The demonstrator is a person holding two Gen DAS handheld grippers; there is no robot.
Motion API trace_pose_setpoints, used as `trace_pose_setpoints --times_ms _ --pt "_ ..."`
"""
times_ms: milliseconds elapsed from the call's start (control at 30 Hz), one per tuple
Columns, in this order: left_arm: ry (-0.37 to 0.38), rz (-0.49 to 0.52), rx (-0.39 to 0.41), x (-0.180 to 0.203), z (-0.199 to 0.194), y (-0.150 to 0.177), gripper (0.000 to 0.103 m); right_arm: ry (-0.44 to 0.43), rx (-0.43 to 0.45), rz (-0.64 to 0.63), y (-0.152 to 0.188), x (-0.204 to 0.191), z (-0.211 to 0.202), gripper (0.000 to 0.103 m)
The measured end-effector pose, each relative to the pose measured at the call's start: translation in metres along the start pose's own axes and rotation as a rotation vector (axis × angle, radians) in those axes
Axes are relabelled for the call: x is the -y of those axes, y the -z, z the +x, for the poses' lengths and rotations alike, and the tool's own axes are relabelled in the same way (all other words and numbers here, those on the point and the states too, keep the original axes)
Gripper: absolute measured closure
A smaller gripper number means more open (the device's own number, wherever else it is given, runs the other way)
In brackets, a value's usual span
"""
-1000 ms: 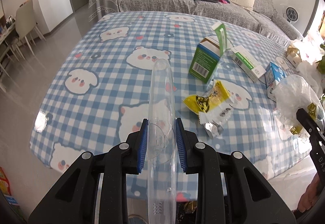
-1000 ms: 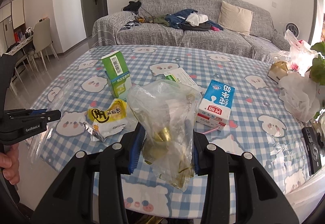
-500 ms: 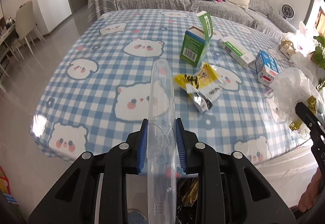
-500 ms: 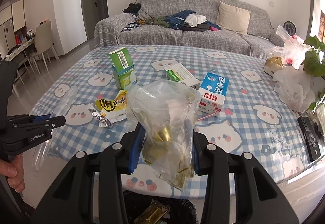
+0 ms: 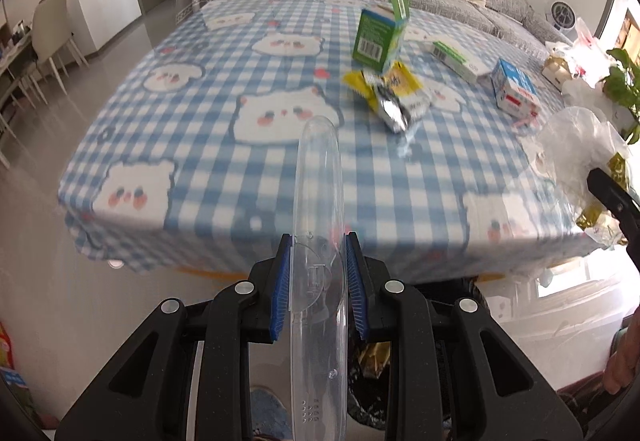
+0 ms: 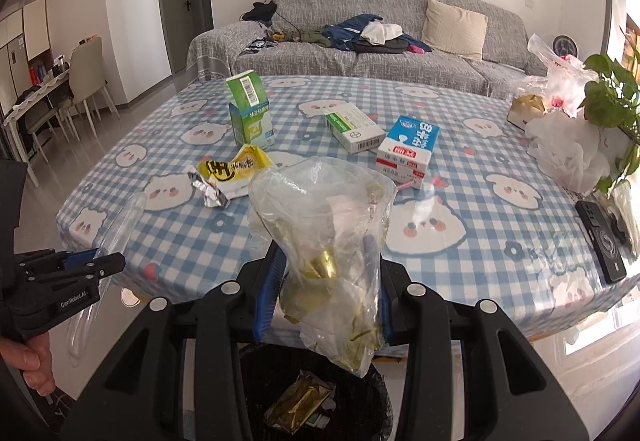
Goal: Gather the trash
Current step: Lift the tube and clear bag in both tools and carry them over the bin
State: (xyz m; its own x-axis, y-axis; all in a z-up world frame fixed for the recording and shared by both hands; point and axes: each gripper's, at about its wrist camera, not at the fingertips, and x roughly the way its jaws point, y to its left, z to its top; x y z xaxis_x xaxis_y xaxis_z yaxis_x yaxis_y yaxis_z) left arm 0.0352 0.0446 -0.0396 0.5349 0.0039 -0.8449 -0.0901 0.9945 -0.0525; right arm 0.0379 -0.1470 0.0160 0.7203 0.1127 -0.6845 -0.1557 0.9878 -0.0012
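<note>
1. The left gripper is clamped across a long clear plastic case with rounded ends. Its blue pads press on both sides of the case near its middle, so the case juts forward past the fingers and back under them.

2. The right gripper is closed on a crumpled clear plastic bag holding gold foil scraps; the bag bulges above the fingers and hangs below them.

3. Both grippers sit off the near edge of the table with the blue checked bear-print cloth, seemingly so each load can drop into the black-lined trash bin below. The bag's lower end hangs over the bin's mouth, where a gold foil wrapper already lies.

4. On the table are a green-and-white carton standing with its flap up, a yellow snack wrapper with a foil lining, a flat white-and-green box and a blue-and-white milk carton.
</note>
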Motion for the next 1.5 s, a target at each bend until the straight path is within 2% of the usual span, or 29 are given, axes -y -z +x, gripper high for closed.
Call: trace_pose_setpoints --times_ms 433,567,800,867,1267,1500 --pt "0.047 -0.005 -0.041 0.013 0.005 0.069 0.078 -0.011 -0.046 -0.001 0.056 -0.011 -0.016 0.066" --pt "0.053 -0.008 -0.037 0.014 0.000 0.088 0.078 -0.013 -0.038 -0.007 0.072 -0.015 -0.026 0.066" --pt "0.067 -0.009 -0.034 0.015 0.003 0.114 0.078 -0.014 -0.075 0.000 0.109 -0.018 -0.021 0.066" --pt "0.106 -0.029 -0.048 0.013 0.006 0.120 0.078 -0.022 -0.084 0.004 0.119 -0.019 -0.019 0.066" --pt "0.072 0.001 -0.046 0.016 0.035 0.144 0.078 -0.029 -0.213 0.032 0.168 -0.011 0.026 0.066" --pt "0.067 -0.029 -0.074 0.009 0.059 0.150 0.078 -0.032 -0.273 0.002 0.185 -0.018 0.049 0.066"
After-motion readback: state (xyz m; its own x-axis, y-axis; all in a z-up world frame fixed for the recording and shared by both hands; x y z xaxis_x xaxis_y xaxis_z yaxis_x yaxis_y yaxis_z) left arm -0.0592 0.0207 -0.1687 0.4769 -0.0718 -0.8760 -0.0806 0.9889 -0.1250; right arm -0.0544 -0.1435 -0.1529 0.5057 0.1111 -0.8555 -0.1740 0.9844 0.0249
